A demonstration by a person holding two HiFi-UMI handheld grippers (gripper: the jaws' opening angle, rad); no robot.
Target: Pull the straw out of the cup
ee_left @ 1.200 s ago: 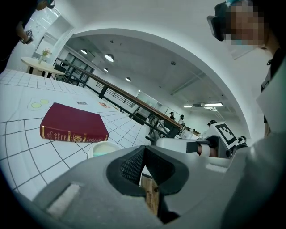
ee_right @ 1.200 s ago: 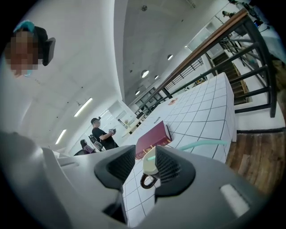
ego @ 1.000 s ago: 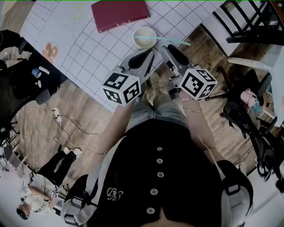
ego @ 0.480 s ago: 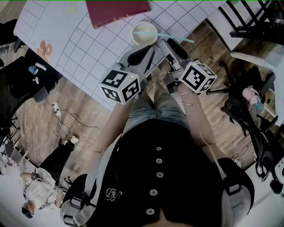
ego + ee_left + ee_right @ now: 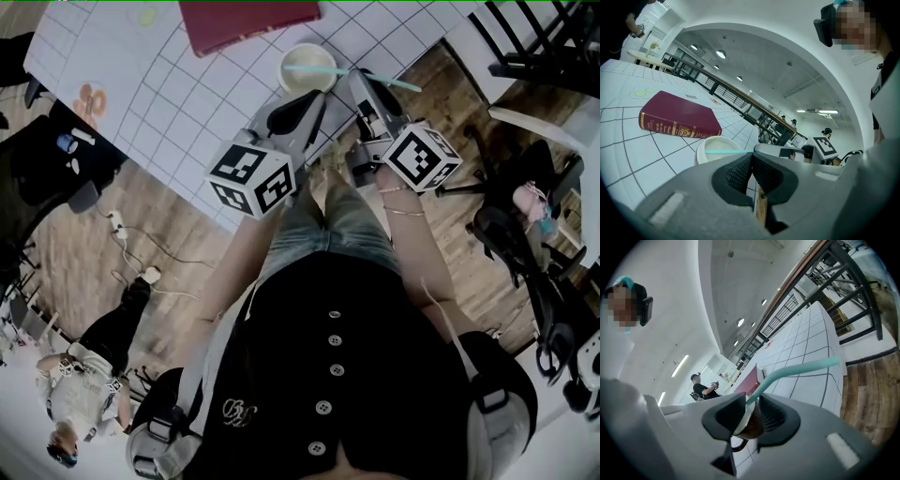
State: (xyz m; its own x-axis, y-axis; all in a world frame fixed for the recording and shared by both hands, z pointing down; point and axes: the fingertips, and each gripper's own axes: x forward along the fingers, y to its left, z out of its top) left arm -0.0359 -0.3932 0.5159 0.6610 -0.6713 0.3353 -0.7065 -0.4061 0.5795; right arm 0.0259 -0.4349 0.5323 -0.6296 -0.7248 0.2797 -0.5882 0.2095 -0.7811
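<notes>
A white cup (image 5: 307,67) stands near the front edge of the gridded white table (image 5: 169,84). A teal straw (image 5: 389,81) lies across its rim and sticks out to the right. My right gripper (image 5: 359,77) is at the straw just right of the cup. In the right gripper view the straw (image 5: 801,369) runs between the jaws of the right gripper (image 5: 752,401), which have just been closing. A gap still shows beside the straw, with the cup (image 5: 745,423) behind it. My left gripper (image 5: 317,101) is shut and empty, just short of the cup (image 5: 715,149).
A dark red book (image 5: 248,23) lies behind the cup. The table's edge runs close under both grippers, with wooden floor below. Black chairs (image 5: 544,37) stand at the right, an office chair (image 5: 525,244) further down. A person (image 5: 80,394) stands at the lower left.
Both grippers have moved forward toward the cup. The right gripper's tips, short of the straw a second ago, are now around it.
</notes>
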